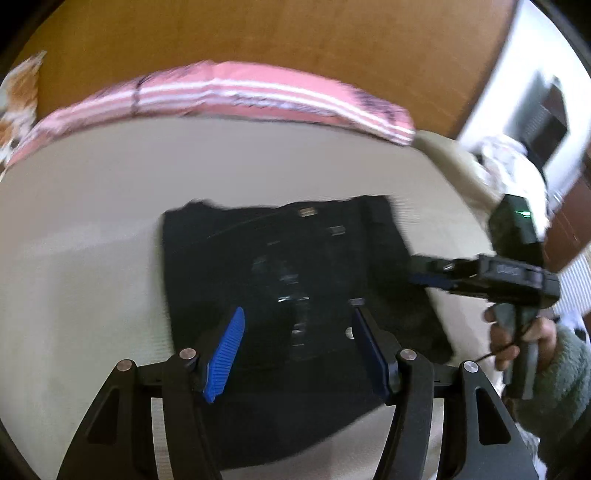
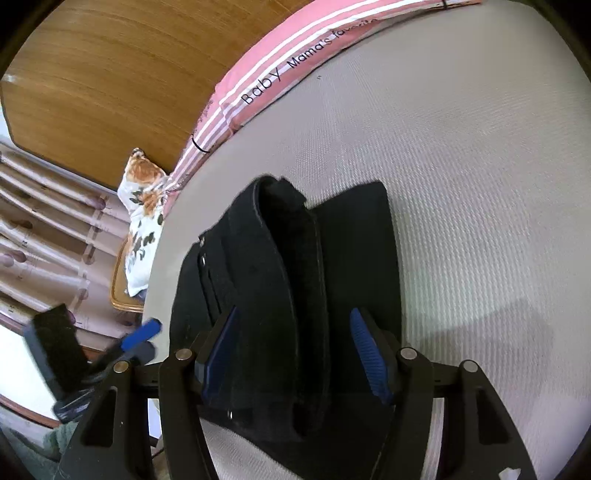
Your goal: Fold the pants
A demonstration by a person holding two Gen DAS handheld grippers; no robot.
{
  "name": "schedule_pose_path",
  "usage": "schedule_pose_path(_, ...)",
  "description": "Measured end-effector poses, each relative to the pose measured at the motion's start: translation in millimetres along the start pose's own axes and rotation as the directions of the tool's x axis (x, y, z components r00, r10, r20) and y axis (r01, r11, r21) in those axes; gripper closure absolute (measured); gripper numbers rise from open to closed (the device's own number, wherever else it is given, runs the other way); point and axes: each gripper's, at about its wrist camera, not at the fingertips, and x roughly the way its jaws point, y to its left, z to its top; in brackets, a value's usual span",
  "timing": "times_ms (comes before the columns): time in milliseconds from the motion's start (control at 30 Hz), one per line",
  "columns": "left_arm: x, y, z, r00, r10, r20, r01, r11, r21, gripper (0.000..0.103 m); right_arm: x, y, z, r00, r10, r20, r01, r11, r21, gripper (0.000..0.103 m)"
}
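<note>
The black pants (image 1: 295, 273) lie folded into a compact bundle on the beige bed sheet (image 1: 92, 221). My left gripper (image 1: 297, 328) is open just above the bundle's near edge, with nothing between its blue pads. My right gripper (image 2: 291, 343) is open over the bundle's end, its jaws on either side of the raised top fold of the pants (image 2: 291, 280). The right gripper also shows in the left wrist view (image 1: 436, 275) at the bundle's right edge. The left gripper shows in the right wrist view (image 2: 142, 338), off the bed's left edge.
A pink striped pillow (image 1: 229, 92) lies along the far edge of the bed against a wooden headboard (image 1: 258, 33). A floral cushion (image 2: 142, 218) sits on a small wooden stand beside the bed. Curtains (image 2: 40, 236) hang at the left.
</note>
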Motion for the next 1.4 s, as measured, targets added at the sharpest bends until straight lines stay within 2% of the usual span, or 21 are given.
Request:
schedule_pose_path(100,8,15,-7,0.999,0.016,-0.028,-0.017,0.999,-0.032,0.042,12,-5,11,1.000,0.029,-0.007,-0.029,0.999,0.017,0.051)
schedule_pose_path(333,21,10,-17,0.997,0.053,-0.054,-0.052,0.999,0.009,0.042,31,-5,26,0.993,0.114,-0.009,-0.113,0.993,0.021,0.051)
schedule_pose_path(367,24,10,-16,0.997,0.052,-0.056,-0.051,0.999,0.007,0.042,32,-4,27,0.993,0.115,-0.011,-0.115,0.993,0.022,0.057)
schedule_pose_path(400,25,11,-16,0.997,0.049,-0.056,-0.049,0.999,0.004,0.042,32,-3,27,0.993,0.120,-0.020,-0.119,0.993,0.024,0.072)
schedule_pose_path(467,25,12,-14,0.997,0.044,-0.057,-0.044,0.999,-0.002,0.042,33,-2,25,0.990,0.136,-0.037,-0.134,0.990,0.052,0.084)
schedule_pose_path(500,25,11,-11,0.998,0.039,-0.055,-0.039,0.999,-0.009,0.042,32,1,24,0.991,0.132,-0.027,-0.130,0.990,0.061,0.089)
schedule_pose_path(600,17,15,-5,0.999,0.019,-0.036,-0.020,0.999,-0.043,0.042,11,24,20,0.997,0.080,0.023,-0.081,0.996,0.031,0.092)
schedule_pose_path(733,3,13,2,1.000,0.021,0.020,-0.021,0.999,-0.034,0.042,-21,44,14,0.993,0.060,0.097,-0.061,0.998,0.005,0.093)
schedule_pose_path(867,3,7,0,1.000,0.013,0.012,-0.013,1.000,-0.003,0.041,-38,27,4,0.988,-0.014,0.152,0.006,0.998,0.055,0.093)
schedule_pose_path(933,11,7,-4,1.000,0.012,-0.019,-0.012,1.000,0.009,0.041,-31,5,-2,0.988,-0.073,0.134,0.059,0.993,0.102,0.093)
schedule_pose_path(1000,25,8,-11,0.997,0.048,-0.063,-0.046,0.998,0.032,0.041,-22,-9,-7,0.988,-0.103,0.118,0.089,0.989,0.121,0.089)
schedule_pose_path(1033,31,8,-14,0.994,0.077,-0.083,-0.072,0.996,0.051,0.041,-20,-13,-8,0.989,-0.095,0.113,0.080,0.988,0.129,0.085)
schedule_pose_path(1067,34,8,-16,0.992,0.088,-0.090,-0.082,0.995,0.063,0.041,-20,-14,-8,0.989,-0.097,0.109,0.081,0.987,0.140,0.074)
schedule_pose_path(1100,36,7,-18,0.992,0.095,-0.085,-0.088,0.993,0.074,0.041,-23,-13,-8,0.988,-0.110,0.112,0.092,0.984,0.153,0.070)
schedule_pose_path(1233,33,5,-16,0.991,0.100,-0.086,-0.094,0.993,0.073,0.041,-41,1,-15,0.981,-0.155,0.115,0.142,0.983,0.115,0.069)
schedule_pose_path(1400,23,5,-21,0.993,0.078,-0.091,-0.073,0.995,0.062,0.041,-62,13,-40,0.987,-0.128,0.097,0.120,0.989,0.090,0.070)
